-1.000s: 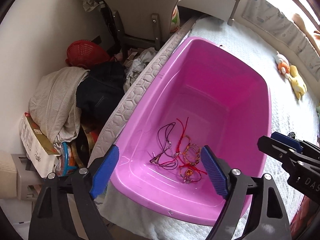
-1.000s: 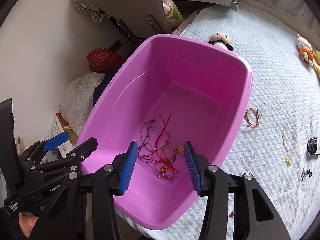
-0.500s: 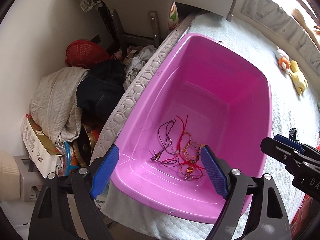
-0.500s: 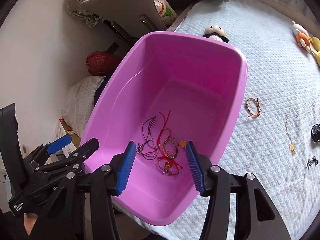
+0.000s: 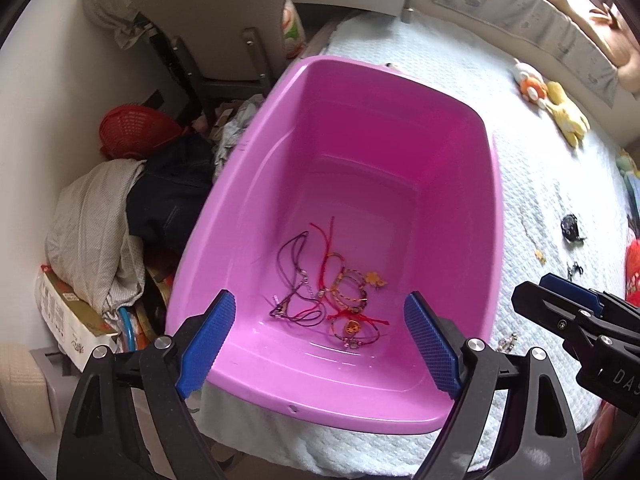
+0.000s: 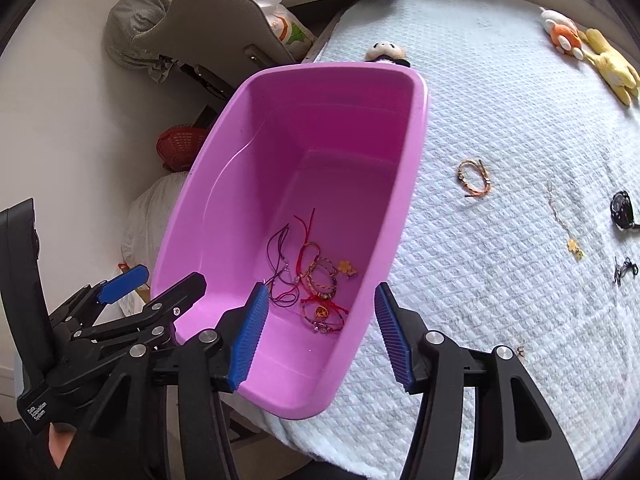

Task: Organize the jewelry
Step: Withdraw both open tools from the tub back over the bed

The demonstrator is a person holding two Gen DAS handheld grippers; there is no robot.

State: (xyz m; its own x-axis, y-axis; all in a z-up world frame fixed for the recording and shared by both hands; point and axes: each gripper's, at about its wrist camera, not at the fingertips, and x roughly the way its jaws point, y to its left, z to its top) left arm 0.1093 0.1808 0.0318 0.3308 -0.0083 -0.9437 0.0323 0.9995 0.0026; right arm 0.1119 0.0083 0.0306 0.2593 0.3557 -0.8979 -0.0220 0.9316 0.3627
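- Since a second ago your right gripper (image 6: 318,334) has swung rightward, so more of the bed (image 6: 500,300) now shows past the pink tub (image 6: 412,168); your left gripper (image 5: 320,344) has drifted the same way, and the tangle in the tub has gained nothing.
- The jewelry pile (image 5: 332,294) lies on the tub floor toward its near end: dark cord necklaces, red string pieces, braided bracelets and a small yellow flower charm, all overlapping.
- Your left fingers (image 5: 208,340) are spread wide and hold nothing; they hang over the tub's near rim with the pile between them in view.
- Your right fingers (image 6: 250,334) are also parted and empty, straddling the tub's near right wall.
- Out on the bed, an orange bracelet (image 6: 474,178) lies just right of the tub.
- Farther right lie a thin chain with a yellow flower pendant (image 6: 568,228), a black watch (image 6: 622,210) and a small dark piece (image 6: 624,270), each apart from the others.
- A tiny item (image 6: 520,350) sits on the bed near your right gripper; it is too small to tell what it is.
- Plush toys (image 6: 588,52) rest at the bed's far side, and a panda plush (image 6: 384,52) sits behind the tub's far rim.
- Beside the bed, a chair (image 5: 212,20), a red basket (image 5: 136,128) and heaped clothes (image 5: 120,216) crowd the floor.
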